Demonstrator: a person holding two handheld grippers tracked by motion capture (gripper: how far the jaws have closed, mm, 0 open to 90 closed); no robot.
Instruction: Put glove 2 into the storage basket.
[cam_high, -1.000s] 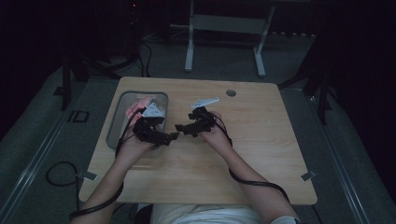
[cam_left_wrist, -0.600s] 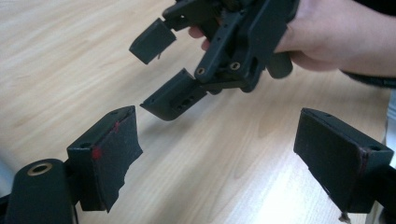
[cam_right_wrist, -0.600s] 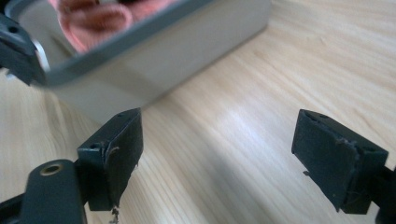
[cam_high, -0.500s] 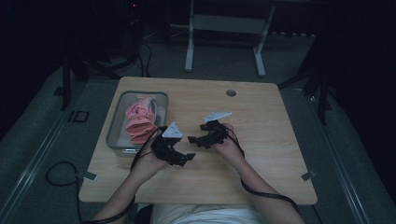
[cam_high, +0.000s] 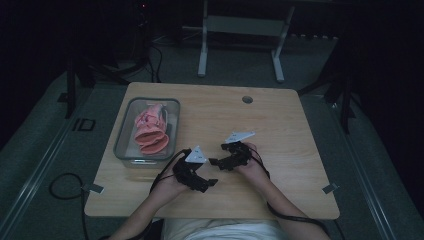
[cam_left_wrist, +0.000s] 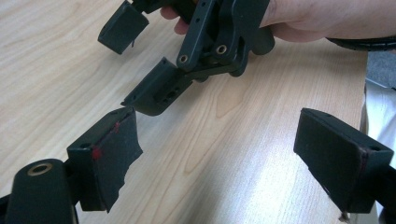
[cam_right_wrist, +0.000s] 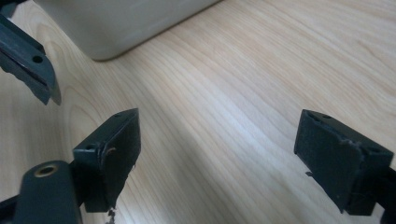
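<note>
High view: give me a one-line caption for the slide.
Both open grippers, left and right, hover empty over the table beside a tray holding pink cloth.

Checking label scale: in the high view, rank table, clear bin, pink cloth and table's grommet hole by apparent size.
1. table
2. clear bin
3. pink cloth, lying inside the bin
4. grommet hole

Dim high view, brighter sharp gripper views
</note>
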